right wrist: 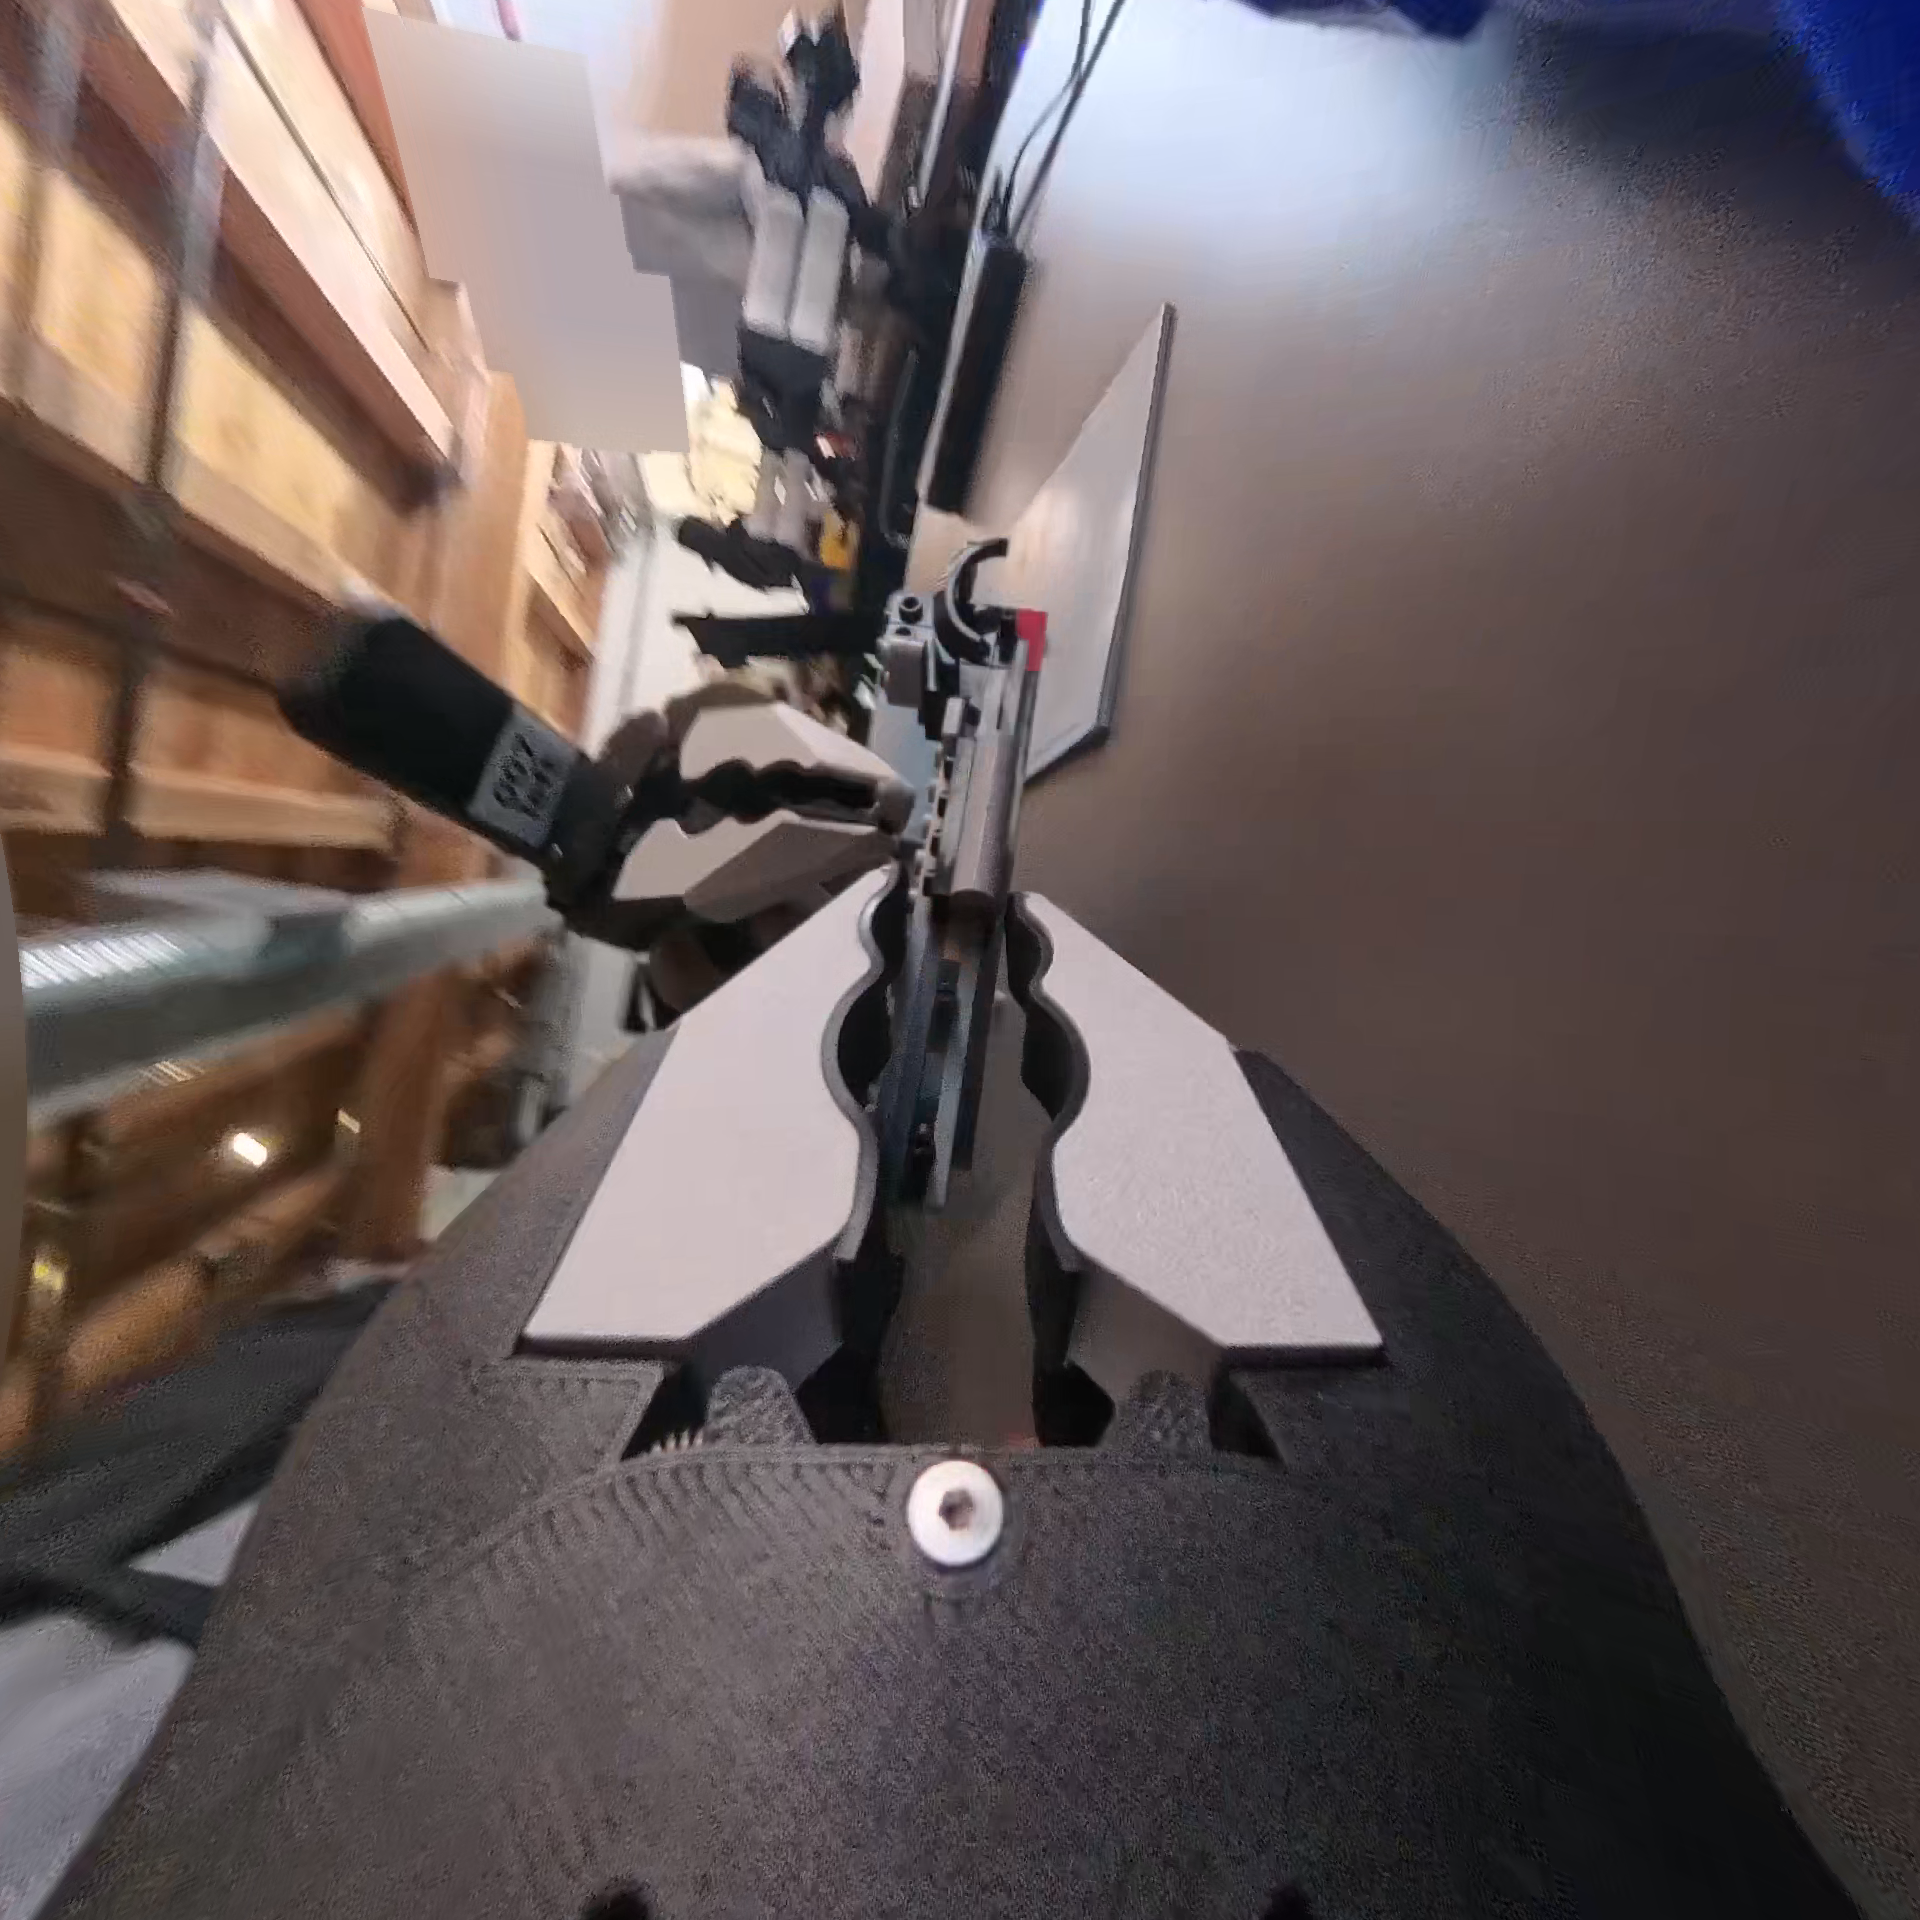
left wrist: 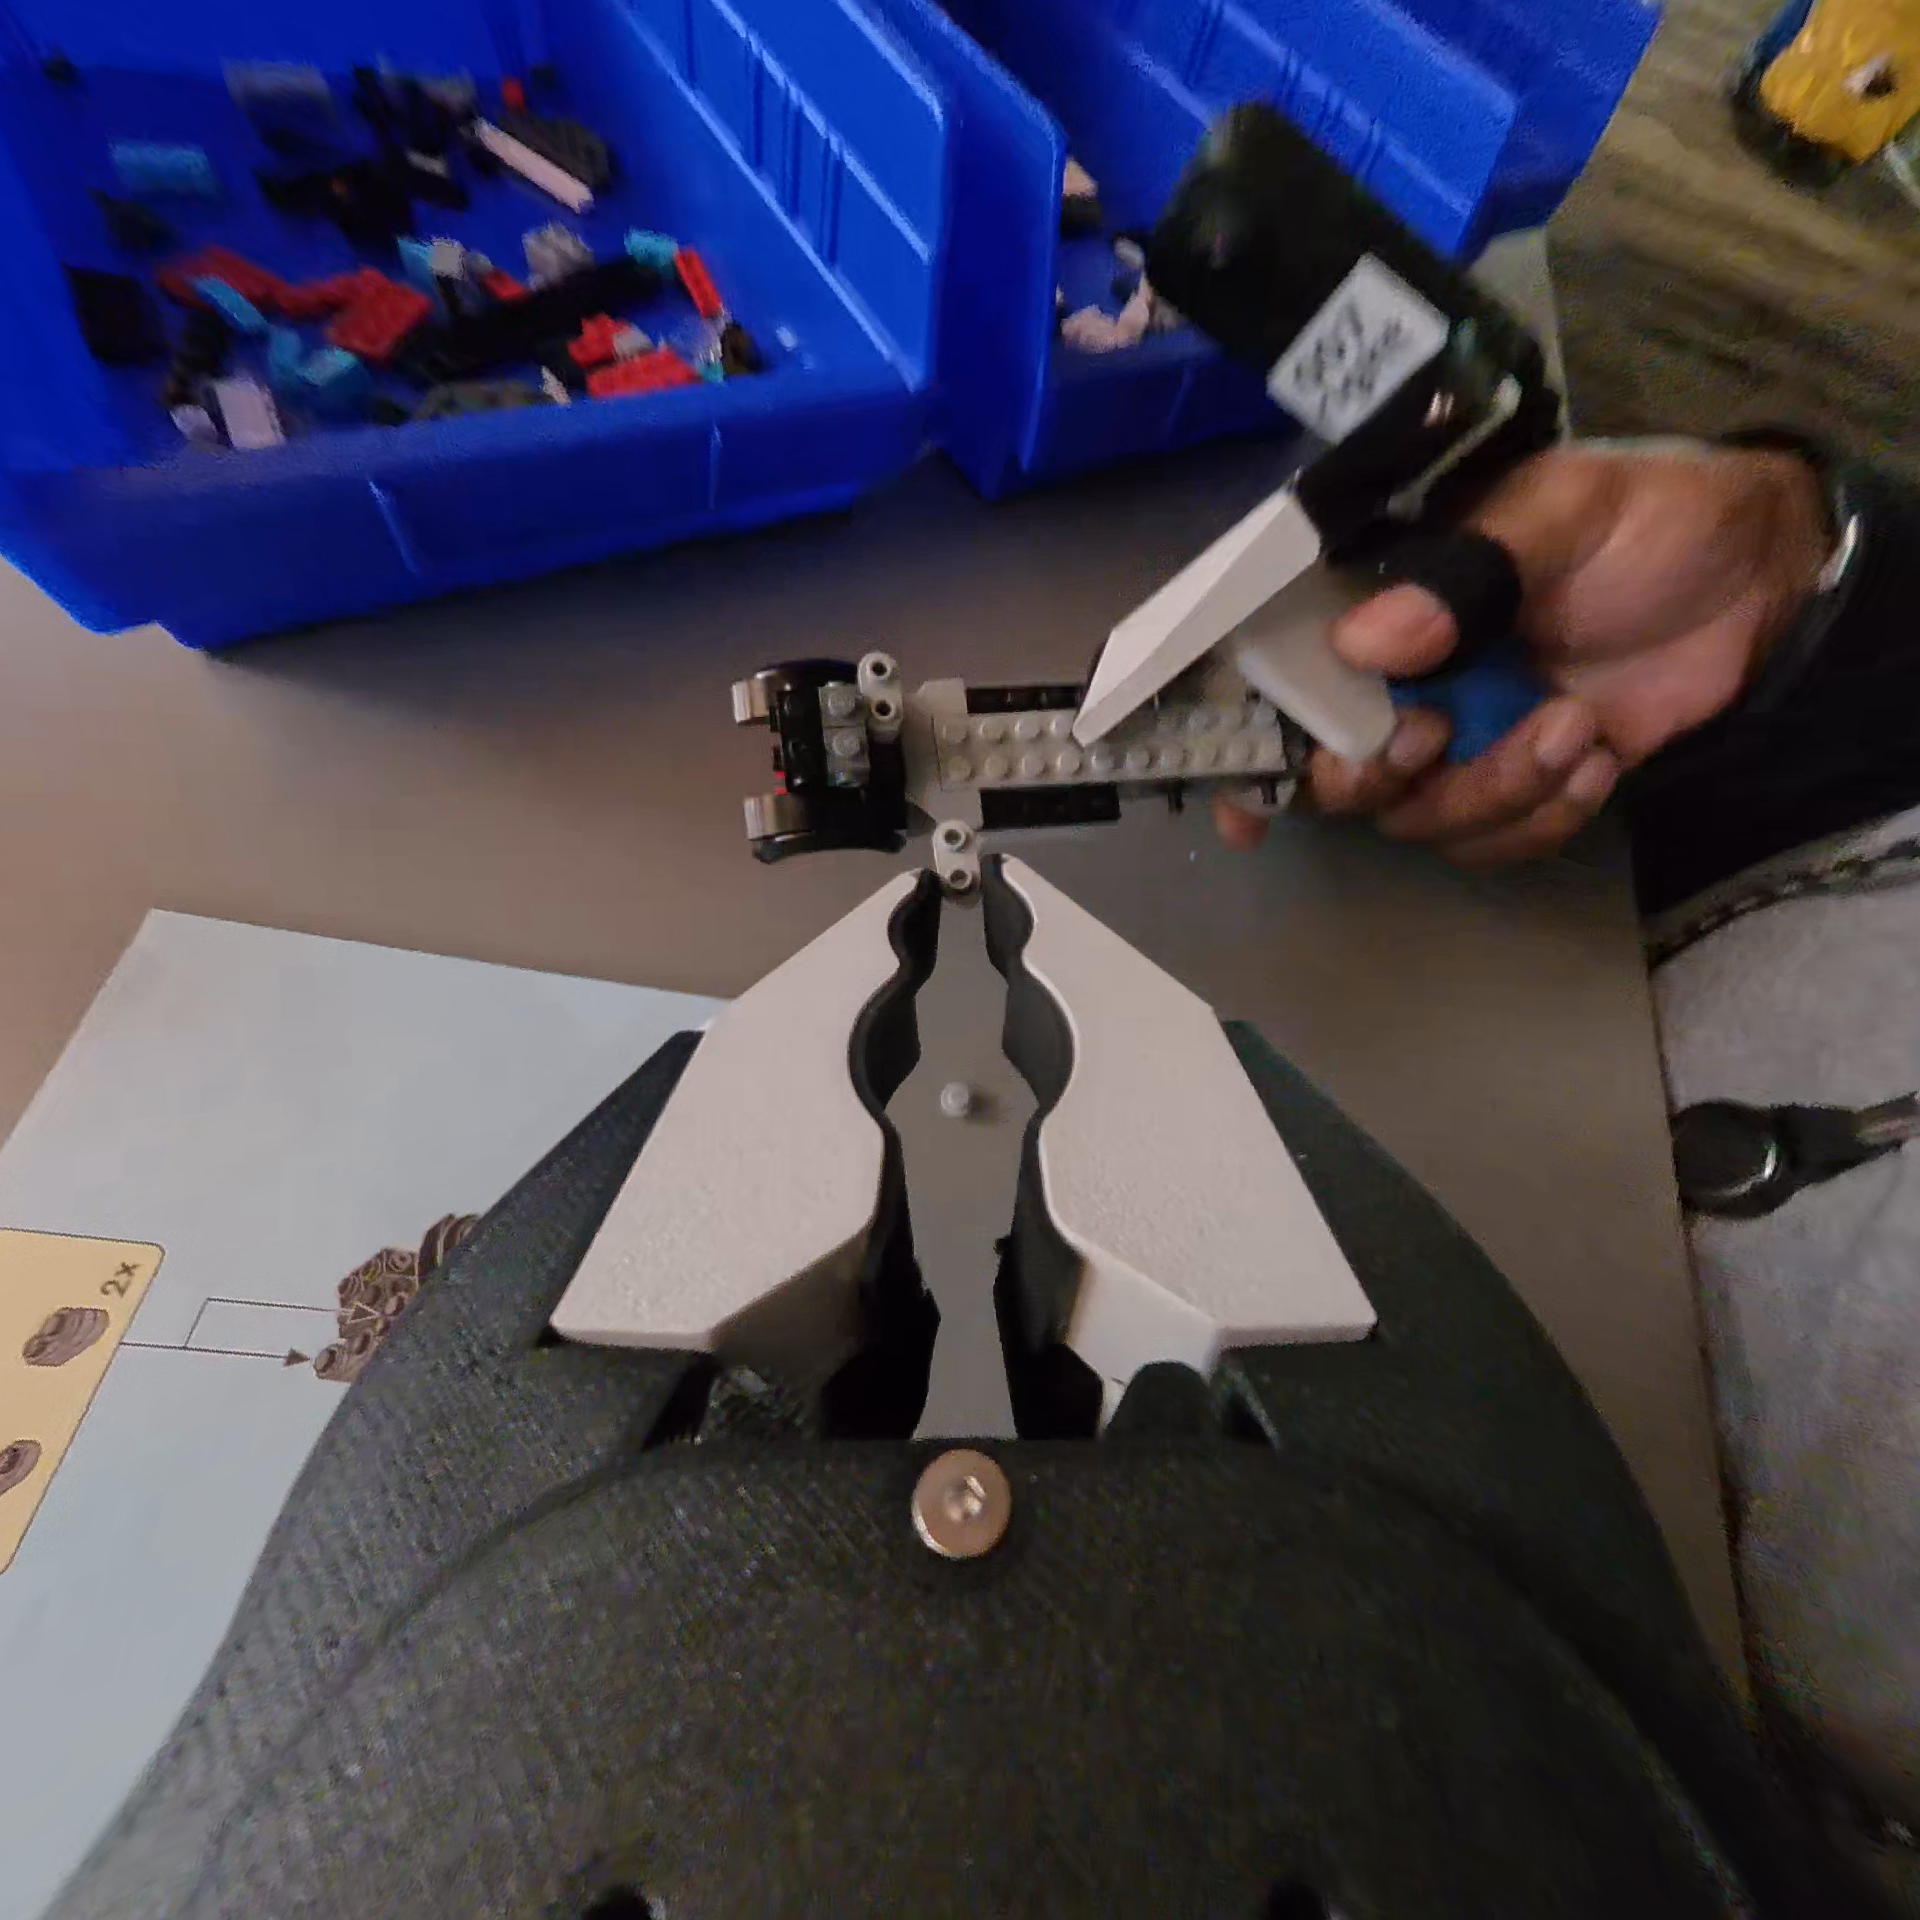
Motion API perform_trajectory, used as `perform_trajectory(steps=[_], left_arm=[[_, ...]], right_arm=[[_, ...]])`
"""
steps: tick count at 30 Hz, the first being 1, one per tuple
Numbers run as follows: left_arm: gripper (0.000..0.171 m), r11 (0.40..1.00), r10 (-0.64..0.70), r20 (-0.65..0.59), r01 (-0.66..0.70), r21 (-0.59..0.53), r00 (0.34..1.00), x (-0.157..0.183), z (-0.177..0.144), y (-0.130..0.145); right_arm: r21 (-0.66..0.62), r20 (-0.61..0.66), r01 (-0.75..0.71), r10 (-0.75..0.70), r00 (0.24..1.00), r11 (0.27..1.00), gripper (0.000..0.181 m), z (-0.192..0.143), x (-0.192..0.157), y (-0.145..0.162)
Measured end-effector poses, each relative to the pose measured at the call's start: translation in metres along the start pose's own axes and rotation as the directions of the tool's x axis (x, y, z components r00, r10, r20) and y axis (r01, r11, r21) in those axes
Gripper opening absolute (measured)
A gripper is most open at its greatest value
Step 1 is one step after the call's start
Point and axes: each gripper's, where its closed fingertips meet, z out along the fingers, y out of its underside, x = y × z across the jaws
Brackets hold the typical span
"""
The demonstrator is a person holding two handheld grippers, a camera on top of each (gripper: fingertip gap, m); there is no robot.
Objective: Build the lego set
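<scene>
My left gripper (left wrist: 958, 883) pinched a small grey piece (left wrist: 954, 854) at its tips, touching the near edge of the lego build (left wrist: 1023, 746) straight ahead. My right gripper (right wrist: 951, 914) clamped that build's right end above the table (left wrist: 520, 748), its long axis running crosswise to my left fingers, so I judged the piece needed pressing forward into its side.

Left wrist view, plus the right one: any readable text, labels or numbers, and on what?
I do not quote writing; here is where it stands.
Instruction booklet: a short printed mark in its tan box.
Grey tag on the right gripper: blurred, unreadable.
Dark tag on the left gripper: blurred, unreadable.
Blue bins, lego model, small grey piece: none seen.
</scene>
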Motion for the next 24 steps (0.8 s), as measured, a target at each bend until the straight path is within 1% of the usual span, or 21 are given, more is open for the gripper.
perform_trajectory(steps=[2,4,6,10,12,18,24], left_arm=[[0.008,0.999,-0.022,0.018,0.021,0.031,1.000,0.000,-0.003,-0.010],[0.008,0.999,-0.029,0.043,0.028,0.034,0.999,-0.002,-0.004,-0.016],[0.008,1.000,-0.021,0.060,0.022,-0.004,0.998,-0.003,-0.001,-0.015],[0.008,0.992,0.022,0.088,-0.011,-0.125,0.996,-0.006,0.009,-0.004],[0.009,0.984,0.048,0.091,-0.032,-0.177,0.995,-0.006,0.013,0.000],[0.009,0.968,0.093,0.100,-0.066,-0.243,0.991,-0.005,0.020,-0.001],[0.009,0.960,0.106,0.097,-0.076,-0.269,0.990,-0.005,0.023,-0.002]], right_arm=[[0.072,0.027,-0.096,0.094,0.995,0.993,0.019,0.000,0.000,0.001],[0.120,0.038,-0.153,0.149,0.988,0.981,0.019,-0.001,0.000,0.006],[0.148,0.049,-0.200,0.195,0.980,0.968,0.020,0.000,-0.001,0.012],[0.186,0.070,-0.276,0.268,0.961,0.943,0.019,0.003,-0.002,0.023],[0.204,0.080,-0.295,0.285,0.955,0.933,0.020,0.004,-0.001,0.024],[0.226,0.097,-0.319,0.305,0.947,0.920,0.019,0.001,-0.001,0.022],[0.222,0.103,-0.333,0.317,0.943,0.916,0.019,0.000,-0.001,0.023]])
